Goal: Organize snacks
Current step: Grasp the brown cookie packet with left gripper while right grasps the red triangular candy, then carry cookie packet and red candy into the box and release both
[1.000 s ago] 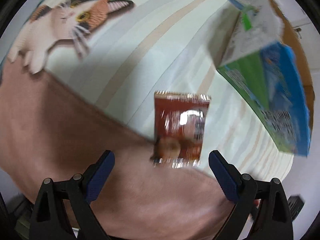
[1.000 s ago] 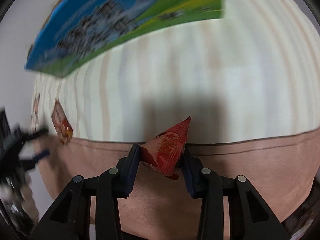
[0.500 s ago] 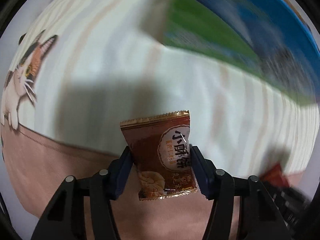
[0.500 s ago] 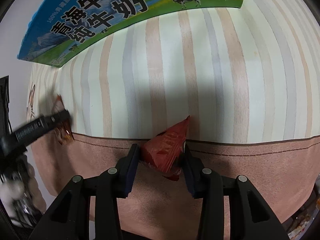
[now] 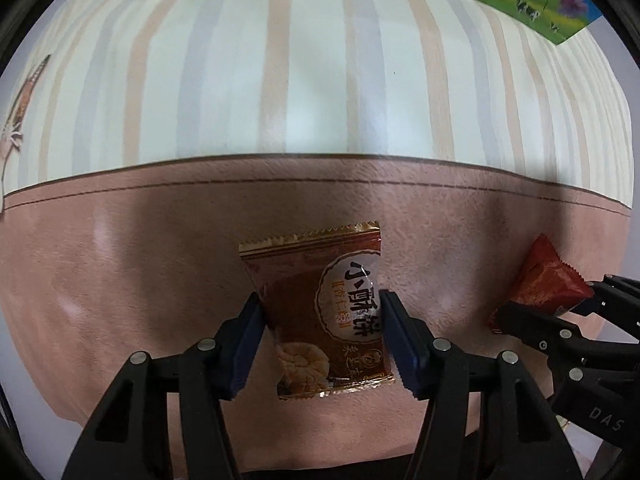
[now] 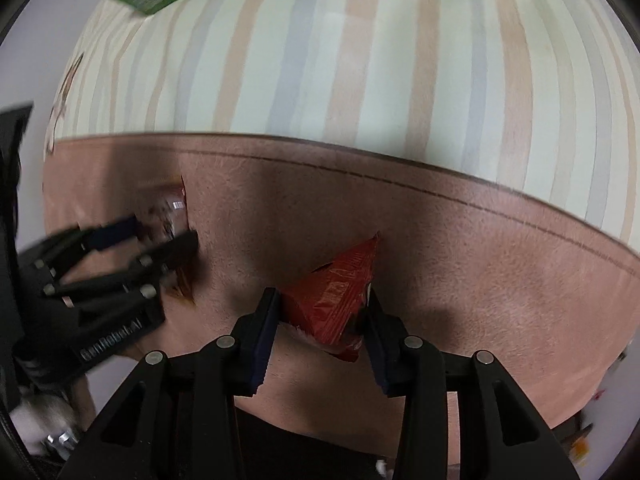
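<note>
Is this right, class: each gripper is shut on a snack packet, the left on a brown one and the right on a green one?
Not quite. The right gripper is shut on a red packet, not green, as the right wrist view shows. The left gripper does hold the brown packet.

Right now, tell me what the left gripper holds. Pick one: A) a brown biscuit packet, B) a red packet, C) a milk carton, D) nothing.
A: in the left wrist view the left gripper is shut on the brown biscuit packet, while the red packet sits in the right gripper.
</note>
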